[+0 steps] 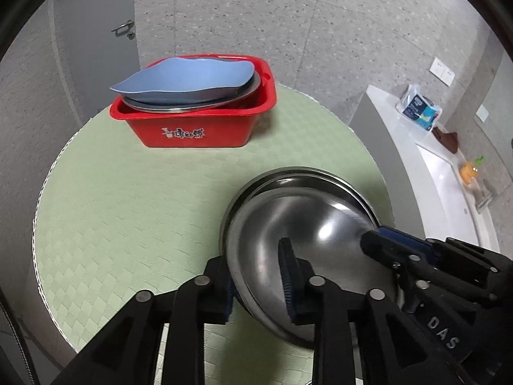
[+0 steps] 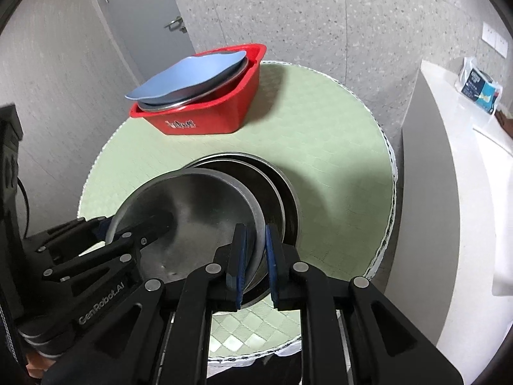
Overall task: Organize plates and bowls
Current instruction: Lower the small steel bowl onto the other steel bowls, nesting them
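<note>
A steel bowl (image 1: 307, 224) (image 2: 198, 211) sits tilted in a stack of steel bowls (image 2: 282, 205) on the green round table (image 1: 144, 199) (image 2: 336, 147). My left gripper (image 1: 256, 282) straddles the bowl's near-left rim, one finger inside, one outside. My right gripper (image 2: 255, 256) is shut on the same bowl's right rim; it shows in the left wrist view (image 1: 378, 240). The left gripper shows in the right wrist view (image 2: 138, 227). A red tub (image 1: 198, 125) (image 2: 208, 112) at the back holds a steel plate (image 1: 192, 102) with a blue plate (image 1: 186, 77) (image 2: 189, 77) on top.
A white counter (image 1: 433, 160) (image 2: 449, 160) with a sink stands to the right, bearing a blue-and-white packet (image 1: 416, 106) (image 2: 477, 86) and an orange bottle (image 1: 469, 173). A grey door (image 1: 96, 32) is behind the tub. The table edge is close in front.
</note>
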Tool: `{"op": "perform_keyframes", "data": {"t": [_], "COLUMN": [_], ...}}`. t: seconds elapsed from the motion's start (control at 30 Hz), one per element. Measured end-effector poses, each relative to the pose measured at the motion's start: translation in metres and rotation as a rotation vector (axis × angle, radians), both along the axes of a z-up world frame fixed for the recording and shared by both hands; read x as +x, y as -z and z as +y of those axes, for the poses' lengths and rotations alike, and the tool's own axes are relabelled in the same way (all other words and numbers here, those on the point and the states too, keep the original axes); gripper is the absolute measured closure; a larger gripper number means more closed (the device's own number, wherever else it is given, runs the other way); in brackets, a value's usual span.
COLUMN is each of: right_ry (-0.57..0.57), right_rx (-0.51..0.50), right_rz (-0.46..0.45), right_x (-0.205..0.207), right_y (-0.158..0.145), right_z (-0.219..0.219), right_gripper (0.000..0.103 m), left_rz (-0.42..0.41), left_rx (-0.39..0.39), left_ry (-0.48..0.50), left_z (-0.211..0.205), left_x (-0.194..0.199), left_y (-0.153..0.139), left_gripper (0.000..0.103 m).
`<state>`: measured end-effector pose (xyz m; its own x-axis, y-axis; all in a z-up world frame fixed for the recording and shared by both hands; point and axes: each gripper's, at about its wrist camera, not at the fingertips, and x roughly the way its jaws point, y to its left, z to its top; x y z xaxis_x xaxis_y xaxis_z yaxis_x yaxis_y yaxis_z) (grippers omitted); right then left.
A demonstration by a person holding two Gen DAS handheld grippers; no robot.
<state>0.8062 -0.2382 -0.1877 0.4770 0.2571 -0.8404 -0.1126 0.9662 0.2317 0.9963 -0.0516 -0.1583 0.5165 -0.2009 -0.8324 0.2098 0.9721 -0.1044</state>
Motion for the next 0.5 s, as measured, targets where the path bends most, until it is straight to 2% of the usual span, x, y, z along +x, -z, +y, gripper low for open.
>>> {"op": "perform_keyframes", "data": {"t": [0.13,0.27,0.33,0.43,0.5], "right_ry": [0.006,0.016,0.021,0.037,0.063], "right_rx": [-0.009,-0.012,-0.005,0.001,0.007], "right_rz": [-0.001,-0.007,-0.010,-0.017,-0.030], "right_x": [0.000,-0.001,-0.002,-0.005,-0.009], "right_y": [0.003,0.002,0.000,-0.003,-0.007], "right_z": [0.000,-0.002,-0.005,-0.008,-0.014], "right_gripper": [0.089,0.089,0.086,0.079,0.059], "left_rz": [0.001,-0.004,-0.012,-0.033,-0.059], "left_rx": [-0.009,-0.029,-0.037,-0.038,-0.046], "left_ry": [0.008,0.015,0.022,0.011,-0.019], "left_z": [-0.001,0.001,0.003,0.008,0.017], "left_x": [0.002,0.001,-0.001,-0.006,-0.009], "left_y": [0.003,0.002,0.001,-0.002,-0.005], "left_gripper": [0.070,0.055,0.055,0.043,0.030]}}
